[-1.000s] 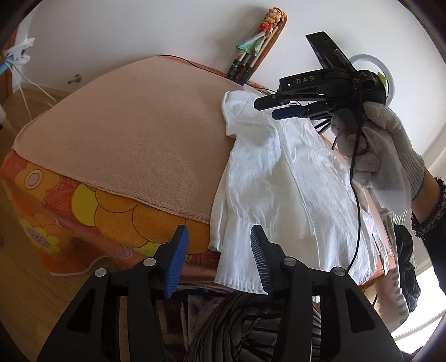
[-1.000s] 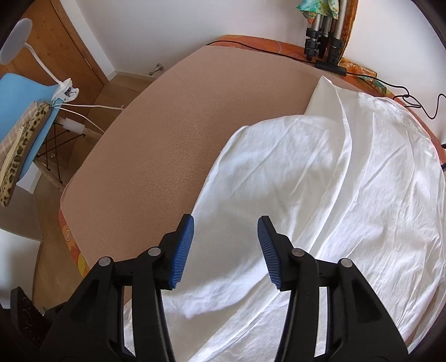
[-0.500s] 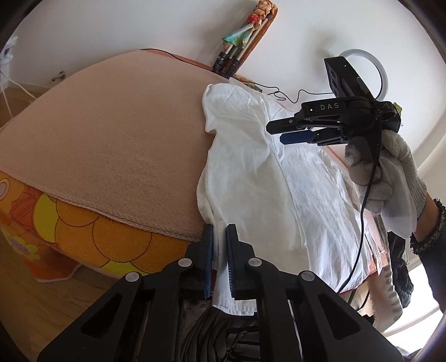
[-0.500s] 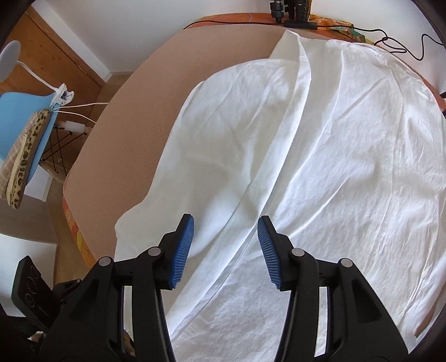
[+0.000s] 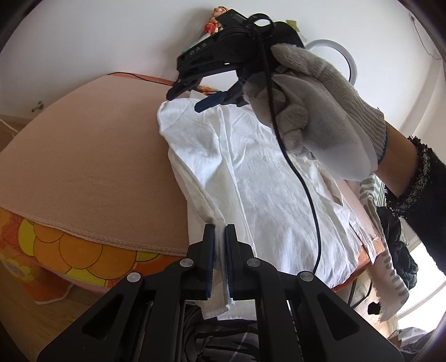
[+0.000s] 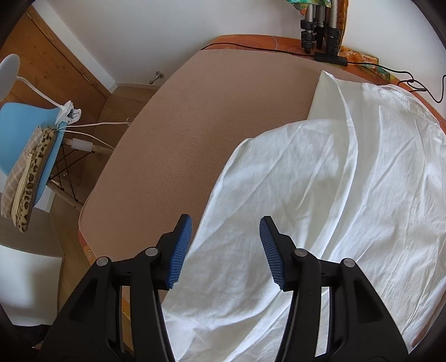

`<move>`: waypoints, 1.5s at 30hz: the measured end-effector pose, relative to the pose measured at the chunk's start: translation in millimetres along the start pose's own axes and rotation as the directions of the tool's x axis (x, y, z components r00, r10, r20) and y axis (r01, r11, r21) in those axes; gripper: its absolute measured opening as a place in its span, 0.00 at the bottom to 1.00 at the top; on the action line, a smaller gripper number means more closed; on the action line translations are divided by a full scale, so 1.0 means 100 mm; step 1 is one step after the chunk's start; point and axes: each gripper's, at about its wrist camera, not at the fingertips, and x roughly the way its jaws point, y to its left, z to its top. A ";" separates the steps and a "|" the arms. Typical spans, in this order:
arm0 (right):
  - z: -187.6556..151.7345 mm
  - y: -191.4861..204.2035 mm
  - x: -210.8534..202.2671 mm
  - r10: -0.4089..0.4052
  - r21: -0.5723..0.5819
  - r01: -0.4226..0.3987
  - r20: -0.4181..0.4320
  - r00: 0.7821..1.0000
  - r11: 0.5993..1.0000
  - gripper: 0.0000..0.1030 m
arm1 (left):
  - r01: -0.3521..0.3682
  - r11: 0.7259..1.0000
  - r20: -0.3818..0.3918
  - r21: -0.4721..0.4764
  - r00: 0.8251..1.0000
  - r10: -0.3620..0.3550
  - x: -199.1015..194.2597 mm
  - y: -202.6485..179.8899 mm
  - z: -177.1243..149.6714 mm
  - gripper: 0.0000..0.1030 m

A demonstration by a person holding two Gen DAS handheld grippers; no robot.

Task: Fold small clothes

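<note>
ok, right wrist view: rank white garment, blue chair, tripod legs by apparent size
1. white garment, fills most of the right half
2. blue chair, partly cut off at the left edge
3. tripod legs, cropped at the top

Apparent size only; the garment lies nearest the camera.

White walls (image 6: 145,33) enclosed the room. A wooden door (image 6: 47,64) stood at left above wood flooring (image 6: 122,103), with a doorstop (image 6: 157,76) at the skirting. A blue chair (image 6: 30,125) carried a clamped white lamp (image 6: 9,69). Tripod legs (image 6: 320,25) leaned against the far wall. Daylight entered through a window (image 5: 418,300).
</note>
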 end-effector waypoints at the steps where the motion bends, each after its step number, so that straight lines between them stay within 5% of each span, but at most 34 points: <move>1: 0.05 0.05 0.07 -0.012 -0.003 0.012 -0.006 1.000 1.000 0.52 | 0.002 1.000 -0.003 0.005 1.000 -0.002 0.00 -0.02 -0.01 0.06; 11: 0.20 0.34 0.63 -0.212 -0.078 0.205 -0.092 0.973 0.976 0.50 | 0.025 0.999 -0.011 0.038 1.000 -0.024 -0.05 -0.04 -0.01 0.06; 12: 0.19 0.34 0.64 -0.221 -0.078 0.215 -0.090 0.971 0.974 0.47 | 0.027 0.999 -0.012 0.039 1.000 -0.026 -0.04 -0.05 -0.01 0.06; 14: 0.17 0.31 0.65 -0.236 -0.079 0.229 -0.092 0.967 0.970 0.21 | 0.032 0.999 -0.014 0.036 0.999 -0.031 -0.04 -0.05 -0.01 0.06; 17: 0.16 0.20 0.61 -0.191 -0.042 0.187 -0.095 0.977 0.981 0.08 | 0.033 0.999 -0.017 0.044 0.999 -0.032 -0.06 -0.07 0.01 0.06; 24: 0.09 -0.10 0.10 -0.042 0.035 0.041 0.010 0.999 0.999 0.05 | 0.062 0.995 -0.022 0.078 0.998 -0.061 -0.14 -0.24 0.03 0.05; 31: -0.11 -0.61 -0.60 0.089 0.153 -0.115 0.166 0.982 0.981 0.04 | 0.100 0.980 -0.044 0.173 0.995 -0.094 -0.13 -0.58 0.07 0.05; 45: -0.71 -1.66 -0.85 0.036 0.335 -0.120 0.245 0.969 0.935 0.04 | 0.147 0.943 -0.165 0.300 0.981 -0.100 0.22 -1.02 -0.14 0.05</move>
